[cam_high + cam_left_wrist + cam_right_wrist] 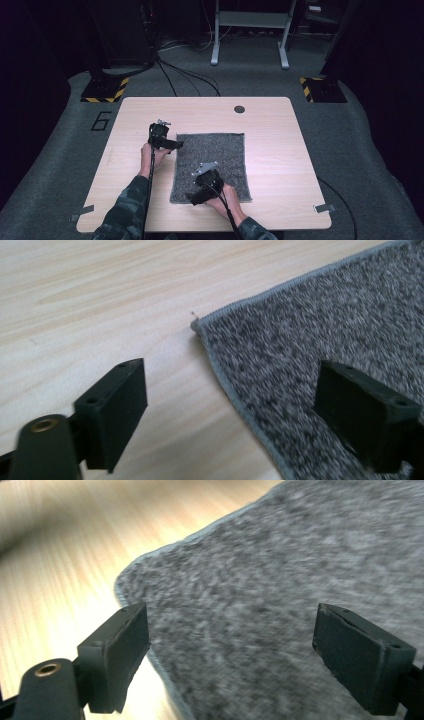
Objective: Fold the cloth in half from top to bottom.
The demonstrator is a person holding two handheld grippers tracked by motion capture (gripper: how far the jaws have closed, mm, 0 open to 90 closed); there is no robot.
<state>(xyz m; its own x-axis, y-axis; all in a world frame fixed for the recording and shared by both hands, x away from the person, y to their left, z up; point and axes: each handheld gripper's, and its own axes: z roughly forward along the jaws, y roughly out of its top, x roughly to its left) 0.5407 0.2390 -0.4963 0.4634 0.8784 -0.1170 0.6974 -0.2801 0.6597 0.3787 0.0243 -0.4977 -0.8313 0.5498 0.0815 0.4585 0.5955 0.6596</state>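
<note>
A grey speckled mat (215,160) lies flat on the light wooden table (270,120). My left gripper (177,145) hovers at the mat's far left corner with its jaws wide apart. In the left gripper view that gripper (245,415) straddles the mat's (325,330) stitched edge, one jaw over bare wood and one over the pile, with nothing pinched. My right gripper (192,198) is at the mat's near left corner. In the right gripper view the right gripper (245,655) is open above the rounded corner of the mat (260,580), gripping nothing.
A dark round grommet (239,109) sits near the table's far edge. Tape strips (325,207) mark the near corners. Cables (185,75), a metal frame (250,30) and striped bases (105,90) are on the floor behind.
</note>
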